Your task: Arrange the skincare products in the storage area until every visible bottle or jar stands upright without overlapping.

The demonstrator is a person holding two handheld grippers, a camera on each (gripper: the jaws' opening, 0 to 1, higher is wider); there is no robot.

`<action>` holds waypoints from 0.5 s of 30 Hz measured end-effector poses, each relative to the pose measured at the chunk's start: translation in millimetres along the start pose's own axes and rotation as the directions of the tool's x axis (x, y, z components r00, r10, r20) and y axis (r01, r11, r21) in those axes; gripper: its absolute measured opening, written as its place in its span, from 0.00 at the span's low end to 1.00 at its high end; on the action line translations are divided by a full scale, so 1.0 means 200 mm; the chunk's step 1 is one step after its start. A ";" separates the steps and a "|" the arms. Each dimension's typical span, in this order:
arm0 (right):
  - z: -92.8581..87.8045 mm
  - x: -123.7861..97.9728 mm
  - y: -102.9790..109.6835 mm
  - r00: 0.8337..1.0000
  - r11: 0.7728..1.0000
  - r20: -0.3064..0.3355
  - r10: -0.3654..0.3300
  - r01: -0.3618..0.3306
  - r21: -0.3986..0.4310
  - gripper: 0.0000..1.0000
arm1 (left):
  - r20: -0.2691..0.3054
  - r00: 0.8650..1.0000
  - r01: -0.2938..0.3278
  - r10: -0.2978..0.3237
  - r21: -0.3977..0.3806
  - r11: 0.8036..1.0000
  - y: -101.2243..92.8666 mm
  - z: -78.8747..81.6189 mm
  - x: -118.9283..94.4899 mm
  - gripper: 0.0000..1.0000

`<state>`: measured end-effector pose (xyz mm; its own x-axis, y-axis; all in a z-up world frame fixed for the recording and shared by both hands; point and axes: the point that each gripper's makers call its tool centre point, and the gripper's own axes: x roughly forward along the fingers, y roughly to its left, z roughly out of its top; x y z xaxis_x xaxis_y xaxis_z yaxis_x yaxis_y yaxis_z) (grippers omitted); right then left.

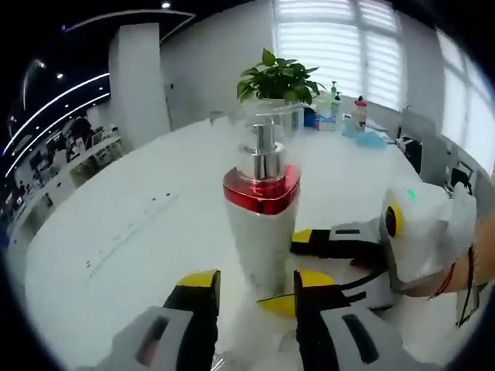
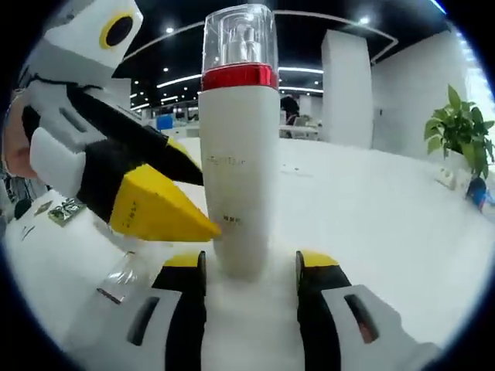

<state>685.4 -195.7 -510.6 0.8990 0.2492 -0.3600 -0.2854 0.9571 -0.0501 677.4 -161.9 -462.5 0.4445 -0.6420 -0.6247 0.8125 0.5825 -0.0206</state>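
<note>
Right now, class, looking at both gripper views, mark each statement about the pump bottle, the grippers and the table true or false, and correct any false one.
1. The white pump bottle stands upright on the white table. True.
2. Its collar is blue. False: the collar is red, under a clear cap.
3. A leafy green plant stands behind the bottle in the left gripper view. True.
4. The right gripper grips the bottle at its cap. False: its jaws stand either side of the bottle's base.
5. The left gripper is far from the bottle. False: its yellow-tipped jaws flank the base.
</note>
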 end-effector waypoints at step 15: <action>-0.01 0.00 0.02 0.998 0.998 -0.007 0.066 -0.066 -0.017 0.49 | 0.128 0.974 -0.164 0.185 -0.161 0.973 0.19 -0.13 -0.55 0.39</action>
<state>682.4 -191.6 -512.9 0.8759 0.3105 -0.3692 -0.3496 0.9360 -0.0422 650.3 -57.3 -414.6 0.6320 -0.5815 -0.5123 0.6574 0.7523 -0.0429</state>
